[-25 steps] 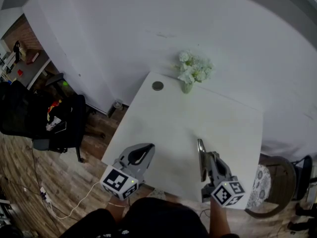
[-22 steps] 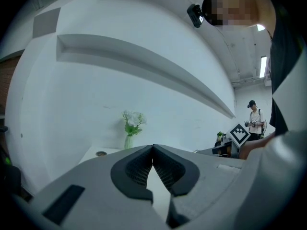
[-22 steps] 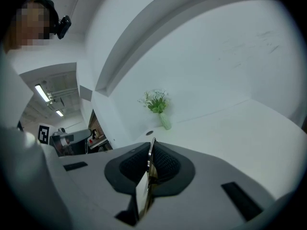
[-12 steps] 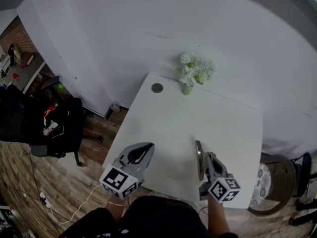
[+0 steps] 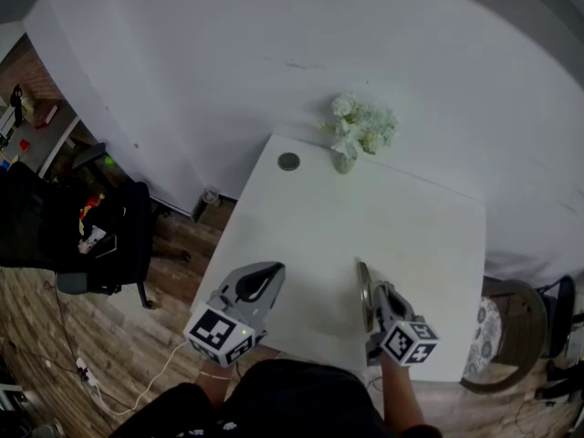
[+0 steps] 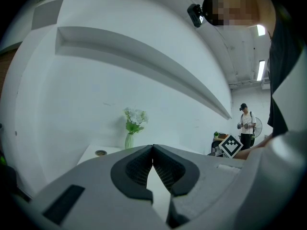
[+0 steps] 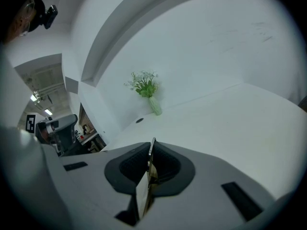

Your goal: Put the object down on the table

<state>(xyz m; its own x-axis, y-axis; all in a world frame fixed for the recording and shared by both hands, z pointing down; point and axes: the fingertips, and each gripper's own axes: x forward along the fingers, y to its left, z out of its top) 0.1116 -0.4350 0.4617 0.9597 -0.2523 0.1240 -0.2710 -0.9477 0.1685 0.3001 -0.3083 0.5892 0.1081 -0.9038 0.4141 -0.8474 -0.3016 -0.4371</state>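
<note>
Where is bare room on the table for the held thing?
The table is bare from the left gripper and right gripper, shut on a thin flat object, to the far edge; only the flower vase and round disc sit there.

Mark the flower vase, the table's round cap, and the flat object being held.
flower vase point(image 5: 343, 161), head view, vase body.
round cap point(image 5: 288, 161), head view, centre.
flat object point(image 7: 149, 166), right gripper view, narrow edge.

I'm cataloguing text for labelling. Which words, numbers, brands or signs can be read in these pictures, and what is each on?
None can be read: no words, numbers or brands show anywhere.
Left tongs and right tongs: their cubes bear only black-and-white square patterns, no letters.
Thin flat object in the right tongs: seen edge-on, no print shows.
</note>
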